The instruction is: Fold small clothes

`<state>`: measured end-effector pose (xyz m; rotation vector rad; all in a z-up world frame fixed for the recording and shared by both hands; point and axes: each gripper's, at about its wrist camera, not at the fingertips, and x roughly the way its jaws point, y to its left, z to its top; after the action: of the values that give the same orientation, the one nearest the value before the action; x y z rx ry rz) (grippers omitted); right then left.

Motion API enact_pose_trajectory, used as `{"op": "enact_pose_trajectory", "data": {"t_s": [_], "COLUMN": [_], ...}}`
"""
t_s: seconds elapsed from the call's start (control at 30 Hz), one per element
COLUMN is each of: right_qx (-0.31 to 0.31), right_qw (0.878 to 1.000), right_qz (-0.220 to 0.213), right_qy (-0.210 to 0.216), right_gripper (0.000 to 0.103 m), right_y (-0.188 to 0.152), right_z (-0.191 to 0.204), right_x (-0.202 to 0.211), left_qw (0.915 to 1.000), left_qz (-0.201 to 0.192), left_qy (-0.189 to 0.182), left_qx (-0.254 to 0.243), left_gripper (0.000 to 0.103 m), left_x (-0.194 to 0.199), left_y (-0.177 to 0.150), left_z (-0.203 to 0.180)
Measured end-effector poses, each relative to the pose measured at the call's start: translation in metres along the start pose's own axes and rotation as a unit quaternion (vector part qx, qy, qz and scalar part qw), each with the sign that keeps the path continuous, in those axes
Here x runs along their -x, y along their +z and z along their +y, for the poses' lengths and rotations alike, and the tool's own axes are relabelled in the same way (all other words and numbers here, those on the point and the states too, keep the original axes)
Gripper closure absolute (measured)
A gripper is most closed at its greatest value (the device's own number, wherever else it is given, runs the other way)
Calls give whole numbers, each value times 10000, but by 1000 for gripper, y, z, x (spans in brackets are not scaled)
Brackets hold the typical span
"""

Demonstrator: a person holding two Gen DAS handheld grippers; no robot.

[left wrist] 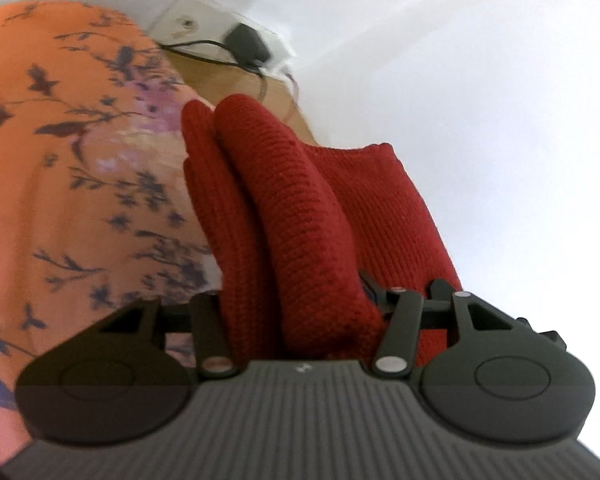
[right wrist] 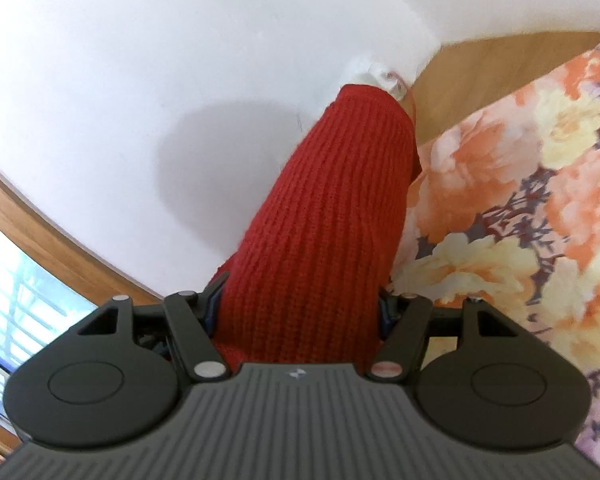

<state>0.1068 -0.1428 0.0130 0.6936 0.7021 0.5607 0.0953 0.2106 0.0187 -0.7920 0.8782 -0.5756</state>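
Two tongs, left and right, each clamp one red knit garment.

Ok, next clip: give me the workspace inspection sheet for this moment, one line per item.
Surface: orange floral sheet, which covers a bed or table; a strip of wood shows past its edge.
Job's things: one red knitted garment, bunched in folds and stretched between both grippers.
Clutter: nothing seen on the sheet.
Grippers: left gripper shut on the red knitted garment; right gripper shut on the same garment.
Cables: black cable running from a black plug in the wall socket.
Surroundings: white wall, wooden window frame, window at lower left in the right wrist view.
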Motion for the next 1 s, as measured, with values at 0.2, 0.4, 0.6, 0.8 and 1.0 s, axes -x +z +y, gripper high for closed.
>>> {"op": "enact_pose_trajectory", "data": {"t_s": [0.2,0.4,0.6,0.8,1.0], "right_qx": [49,-67,-254,-417,-74], "right_qw": [9996,9995,9995,9987,9967], "right_qz": [-267,-319,-176,166,373], "right_qy": [4,-53,-58,-256,-716], "right_gripper": [32,32,32,32,30], "right_y": [0,2,-5,-24,-40], "right_z": [-7,-35,-71,-108,-118], "right_x": [51,100,119,113,104], "left_qw": [9999,9993,9980,9940,9912], "left_qz": [96,348,480,533,417], "left_qy": [-81,-1,399,854,1065], "left_qx": [-113,-101,-98,-422,-667], "left_gripper": [49,49,49,48,38], "left_x": [-15,-47,-64,-73,-78], "left_y": [-31,-62,-89,-109,-112], "left_z": [-37,-58,-57,-50,-45]}}
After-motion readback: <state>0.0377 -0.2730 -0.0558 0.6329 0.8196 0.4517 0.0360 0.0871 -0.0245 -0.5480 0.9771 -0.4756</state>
